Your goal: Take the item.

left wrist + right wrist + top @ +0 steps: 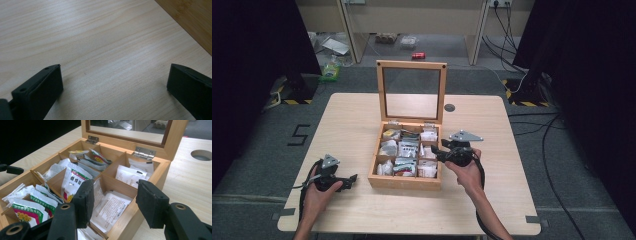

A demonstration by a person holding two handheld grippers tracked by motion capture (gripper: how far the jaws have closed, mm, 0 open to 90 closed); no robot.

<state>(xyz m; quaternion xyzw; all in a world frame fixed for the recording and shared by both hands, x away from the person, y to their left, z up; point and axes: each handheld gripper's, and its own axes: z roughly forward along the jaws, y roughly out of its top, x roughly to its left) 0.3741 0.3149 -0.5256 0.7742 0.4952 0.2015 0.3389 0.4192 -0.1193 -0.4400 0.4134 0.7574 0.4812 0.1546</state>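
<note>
A wooden box [404, 182] with several compartments of tea sachets [406, 149] stands mid-table, its glass lid [412, 65] upright. My right gripper [435, 150] hovers at the box's right edge, open. In the right gripper view its jaws [116, 202] stand apart above a white printed sachet [110, 207] in a right-hand compartment, touching nothing. Green and red sachets [30, 208] fill the compartments to the left. My left gripper [352, 178] rests low on the table left of the box, open. Bare wood shows between its fingertips [115, 85], and the box wall [192, 22] lies at the upper right.
The light wooden table [352, 120] has a round cable hole [449, 107] behind the box, also visible as the hole [201, 155] in the right gripper view. Dark curtains flank the table. Cables and small items lie on the floor beyond.
</note>
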